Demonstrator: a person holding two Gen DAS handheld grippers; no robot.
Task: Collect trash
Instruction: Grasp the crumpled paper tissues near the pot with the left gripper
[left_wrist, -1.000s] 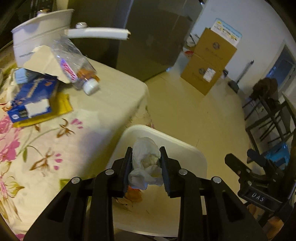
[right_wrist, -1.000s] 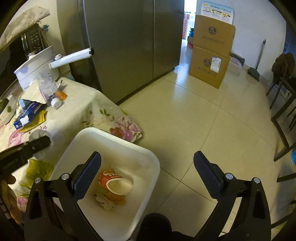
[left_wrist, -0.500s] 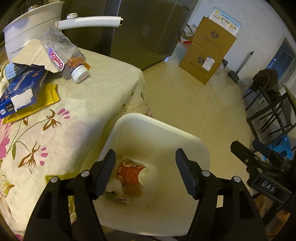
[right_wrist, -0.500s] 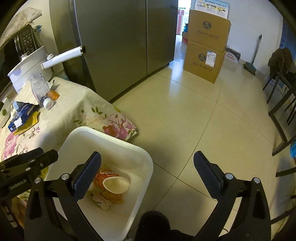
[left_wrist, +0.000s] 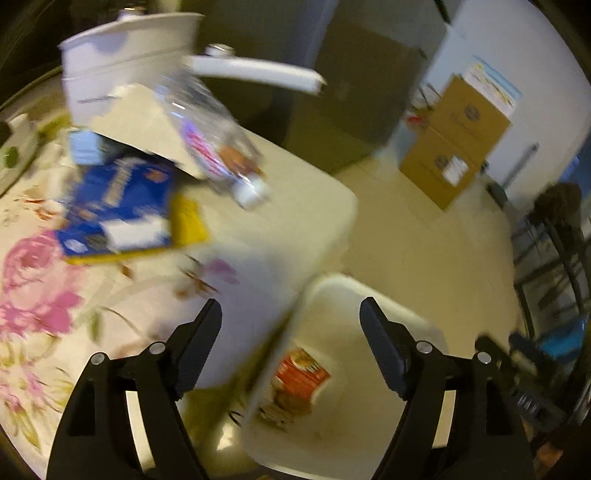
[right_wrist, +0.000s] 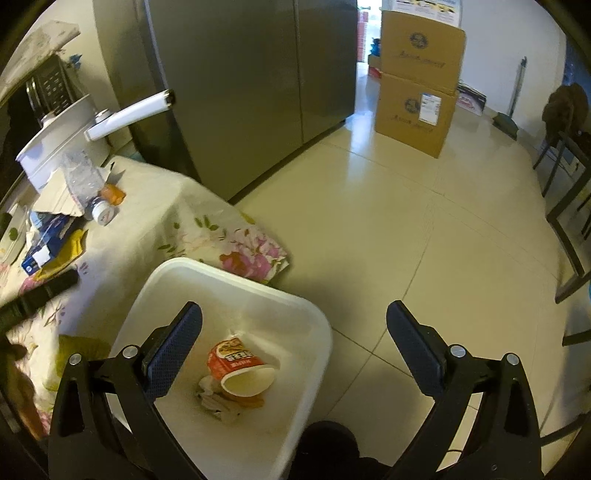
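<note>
The crumpled plastic bottle (left_wrist: 218, 147) lies on its side on my counter (left_wrist: 288, 221), white cap toward me, at about eleven o'clock from my left hand-held gripper (left_wrist: 291, 343). I judge it light, springy and slick; I would take it across the ribbed middle, not the cap. Just beside it at nine o'clock lie a blue packet (left_wrist: 118, 206) on a yellow wrapper (left_wrist: 190, 225): flat, limp, best pinched at an edge. At five o'clock, the white bin (right_wrist: 236, 295) on the floor holds a red cup (right_wrist: 240, 365) and tissue. My left jaws are opening, nothing between them, angled downward. My right hand-held gripper (right_wrist: 293, 343) gapes empty above the bin.
</note>
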